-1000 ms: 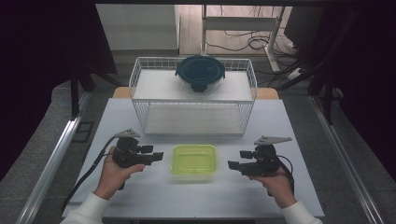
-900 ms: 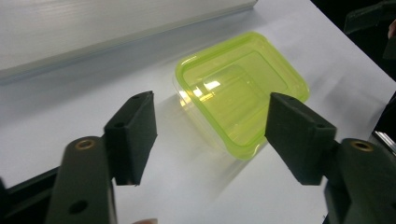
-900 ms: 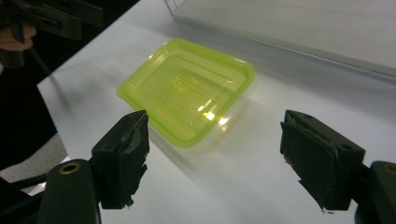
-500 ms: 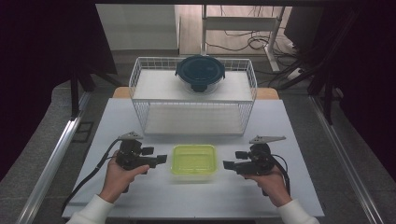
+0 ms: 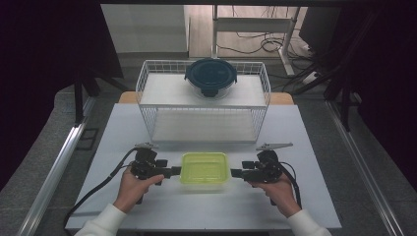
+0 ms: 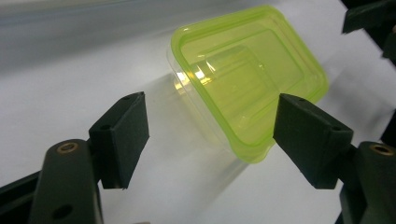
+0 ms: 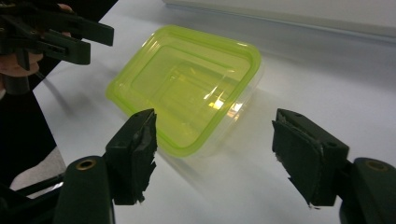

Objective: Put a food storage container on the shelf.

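Observation:
A clear rectangular container with a lime-green lid (image 5: 205, 168) lies on the white table, between my two grippers. My left gripper (image 5: 174, 172) points at its left short side and stands open. In the left gripper view the container (image 6: 247, 70) lies just beyond the gripper (image 6: 210, 97), with one corner between the jaws and untouched. Those jaws have just been opening. My right gripper (image 5: 236, 173) faces the right short side, also open. Its jaws have just been closing, and the container (image 7: 187, 79) sits ahead of the gripper (image 7: 213, 114) without touching it.
A white wire basket (image 5: 147, 83) stands at the back of the table (image 5: 314, 206). A dark blue round lidded bowl (image 5: 210, 76) rests on its top. Metal rails run along both sides of the table.
Both hands have moved inward and slightly down, so each gripper's tips now sit close to a short side of the container. The container has not moved.

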### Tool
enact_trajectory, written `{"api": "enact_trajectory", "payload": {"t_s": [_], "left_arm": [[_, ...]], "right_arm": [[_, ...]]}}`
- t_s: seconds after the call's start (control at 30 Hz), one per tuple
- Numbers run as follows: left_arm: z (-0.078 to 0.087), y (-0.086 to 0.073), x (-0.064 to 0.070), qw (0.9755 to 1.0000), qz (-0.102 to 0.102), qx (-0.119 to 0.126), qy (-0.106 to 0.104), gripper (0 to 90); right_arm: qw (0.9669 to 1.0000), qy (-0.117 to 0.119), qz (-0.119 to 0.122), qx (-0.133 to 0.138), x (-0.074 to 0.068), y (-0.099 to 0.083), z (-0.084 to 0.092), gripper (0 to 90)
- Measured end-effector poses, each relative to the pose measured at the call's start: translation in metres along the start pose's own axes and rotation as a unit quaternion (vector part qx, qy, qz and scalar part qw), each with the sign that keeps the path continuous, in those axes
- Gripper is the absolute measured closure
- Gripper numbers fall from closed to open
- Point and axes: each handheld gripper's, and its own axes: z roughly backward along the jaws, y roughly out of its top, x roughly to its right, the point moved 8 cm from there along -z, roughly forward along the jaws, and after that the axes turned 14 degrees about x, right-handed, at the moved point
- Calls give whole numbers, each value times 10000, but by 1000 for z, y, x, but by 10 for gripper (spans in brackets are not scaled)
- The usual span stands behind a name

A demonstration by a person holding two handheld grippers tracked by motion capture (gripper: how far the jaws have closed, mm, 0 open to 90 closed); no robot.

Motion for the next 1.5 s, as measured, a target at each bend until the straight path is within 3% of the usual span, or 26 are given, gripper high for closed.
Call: {"api": "enact_trajectory", "payload": {"t_s": [0.13,0.3,0.5,0.6,0.97,1.2,1.37,1.5], "left_arm": [[-5,-2,-4,9999,62,-71,34,284],[-15,1,-5,9993,357,-7,-135,299],[-25,0,-11,9987,501,-52,-119,325],[-30,-1,-10,9976,656,-48,-222,345],[-39,-7,-3,9936,973,-242,-527,462],[-40,-9,-1,9912,1149,-296,-593,578],[-38,-10,-1,9927,1102,-246,-418,675],[-34,-6,3,9934,1065,-86,-412,746]], "right_arm": [[9995,54,-297,-17,1,0,-10,342],[9989,-65,-448,-147,7,1,-25,375],[9981,-102,-553,-262,9,-1,-42,410],[9975,-134,-626,-304,11,-3,-48,427],[9964,-138,-756,-362,13,-8,-51,534],[9937,-38,-1026,-456,14,-15,-53,645],[9913,-49,-1246,-421,12,-15,-50,712],[9902,-71,-1340,-376,11,-14,-46,744]]}}
